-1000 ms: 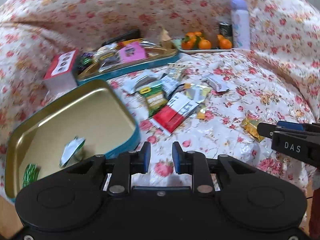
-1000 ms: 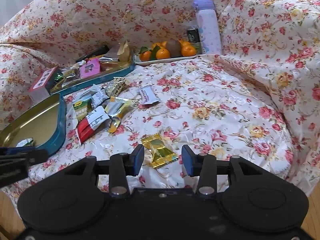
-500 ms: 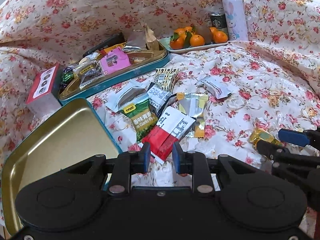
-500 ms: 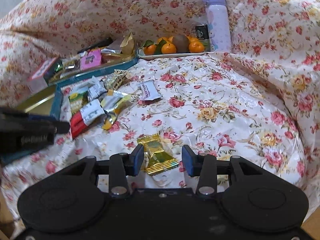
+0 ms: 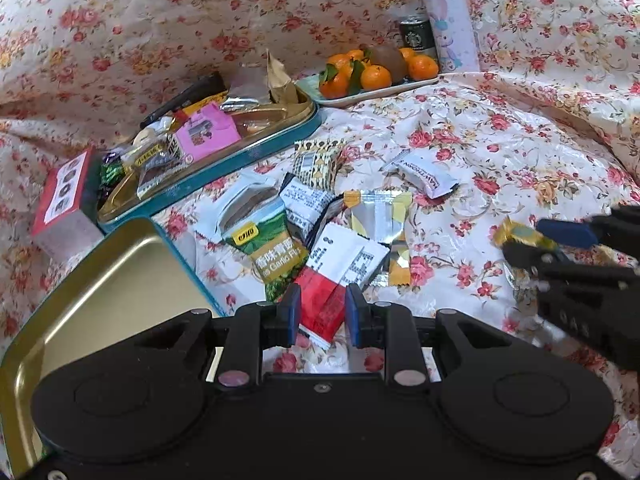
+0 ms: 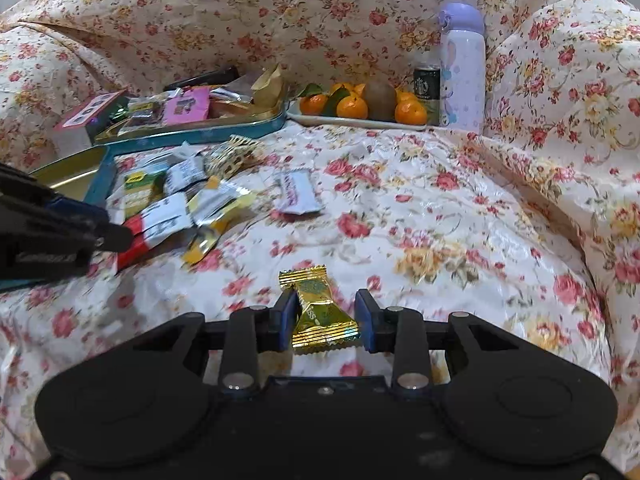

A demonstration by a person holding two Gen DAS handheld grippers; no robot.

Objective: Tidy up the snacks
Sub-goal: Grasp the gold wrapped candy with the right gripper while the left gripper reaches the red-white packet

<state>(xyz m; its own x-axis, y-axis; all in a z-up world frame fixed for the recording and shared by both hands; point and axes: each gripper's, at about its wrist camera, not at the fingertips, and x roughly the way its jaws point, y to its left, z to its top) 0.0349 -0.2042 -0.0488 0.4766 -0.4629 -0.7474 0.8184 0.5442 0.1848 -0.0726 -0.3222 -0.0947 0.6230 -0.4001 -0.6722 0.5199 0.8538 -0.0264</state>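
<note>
My left gripper (image 5: pixel 320 312) is open, its jaws either side of a red and white snack packet (image 5: pixel 332 284) in a pile of loose packets with a green garlic packet (image 5: pixel 276 252) on the floral cloth. My right gripper (image 6: pixel 326 318) is open, its jaws around a gold candy wrapper (image 6: pixel 320 312) that lies on the cloth; the wrapper also shows in the left wrist view (image 5: pixel 520 236). An open gold-lined teal tin (image 5: pixel 100 292) sits at the left, and a second tin (image 5: pixel 224 152) holds several snacks.
A plate of oranges and a kiwi (image 5: pixel 372 76), a dark can (image 5: pixel 416 36) and a white bottle with a purple cap (image 5: pixel 448 20) stand at the back. A red-topped box (image 5: pixel 60 200) sits left. A white packet (image 5: pixel 424 172) lies apart. Cloth folds rise behind and right.
My left gripper moved from over the open tin to the red and white packet. My right gripper moved forward so the gold wrapper now lies between its jaws.
</note>
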